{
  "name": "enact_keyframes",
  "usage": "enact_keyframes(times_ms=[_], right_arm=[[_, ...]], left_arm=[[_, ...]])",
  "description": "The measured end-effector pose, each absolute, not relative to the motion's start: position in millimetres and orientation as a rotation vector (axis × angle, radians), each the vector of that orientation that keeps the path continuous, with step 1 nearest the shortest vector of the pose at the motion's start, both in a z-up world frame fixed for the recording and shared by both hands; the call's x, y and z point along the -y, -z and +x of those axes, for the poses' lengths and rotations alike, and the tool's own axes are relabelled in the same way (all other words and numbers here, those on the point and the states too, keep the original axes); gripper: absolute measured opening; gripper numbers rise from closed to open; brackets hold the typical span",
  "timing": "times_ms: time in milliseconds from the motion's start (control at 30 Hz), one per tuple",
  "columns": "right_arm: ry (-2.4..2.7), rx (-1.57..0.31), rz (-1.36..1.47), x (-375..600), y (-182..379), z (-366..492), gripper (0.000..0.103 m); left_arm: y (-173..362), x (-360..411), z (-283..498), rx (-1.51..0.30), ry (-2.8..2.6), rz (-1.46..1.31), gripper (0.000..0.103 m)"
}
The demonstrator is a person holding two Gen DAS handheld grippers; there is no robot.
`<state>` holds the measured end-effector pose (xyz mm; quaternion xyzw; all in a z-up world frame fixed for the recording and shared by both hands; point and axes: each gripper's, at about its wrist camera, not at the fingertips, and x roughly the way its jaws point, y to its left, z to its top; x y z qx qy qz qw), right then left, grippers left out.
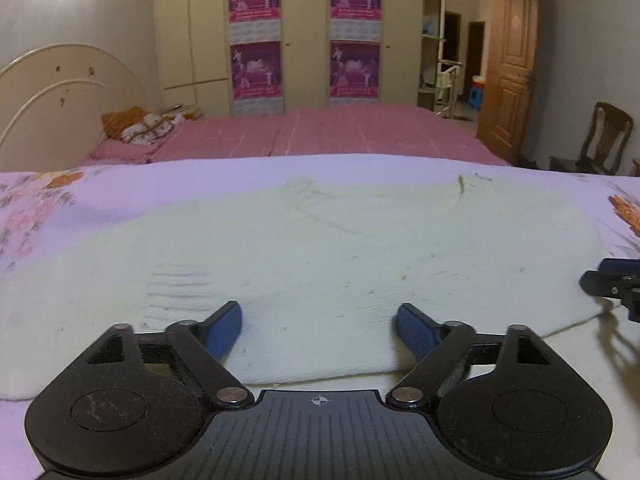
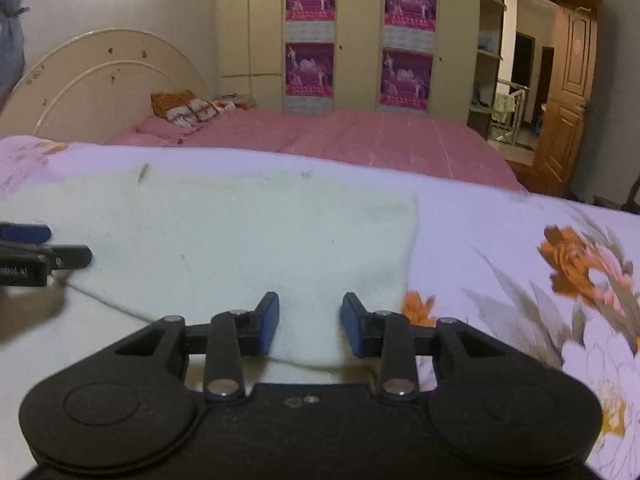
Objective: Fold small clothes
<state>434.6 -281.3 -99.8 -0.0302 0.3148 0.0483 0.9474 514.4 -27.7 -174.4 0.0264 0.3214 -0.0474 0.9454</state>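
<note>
While the sweater lies flat on the floral sheet, both grippers sit at its near hem with nothing pinched: the left gripper gapes wide, the right gripper narrower, cloth lying loose between its pads. If either bites only the top layer, or snags the sheet too, the fold would likely drag crooked.

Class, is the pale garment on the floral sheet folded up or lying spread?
Spread: the pale garment lies flat, neckline visible, no layer doubled over.
</note>
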Motion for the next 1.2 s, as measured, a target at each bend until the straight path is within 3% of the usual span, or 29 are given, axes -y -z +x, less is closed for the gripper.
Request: enact_keyframes(times_ms=[133,600,800,1000,1133,1200], right_arm=[[-0.083,-0.623,-0.048,270.8,83.1,433.9,0.038],[-0.106,-0.687,0.034,263.6,81.1,402.2,0.038],[-0.107,-0.676,0.114,279.8,76.8,376.3,0.038],[-0.095,-0.674,0.201,285.2,75.5,372.1,0.038],[-0.112,-0.666,0.202,276.9,74.0,371.4,0.038],[-0.119,-0.664,0.198,273.4,73.1,373.3,0.038]], left_arm=[[174.1,20.8,501.5,-0.648,0.083,0.038,0.086],[160.3,-37.1,450.1,-0.618,0.018,-0.077,0.086],[166.1,-139.4,399.0,-0.586,-0.177,-0.279,0.086],[182.7,-254.8,352.6,-0.5,-0.423,-0.659,0.085],[200.6,-298.3,338.3,-0.416,-0.453,-0.871,0.072],[209.8,-306.9,340.1,-0.384,-0.443,-0.945,0.072]])
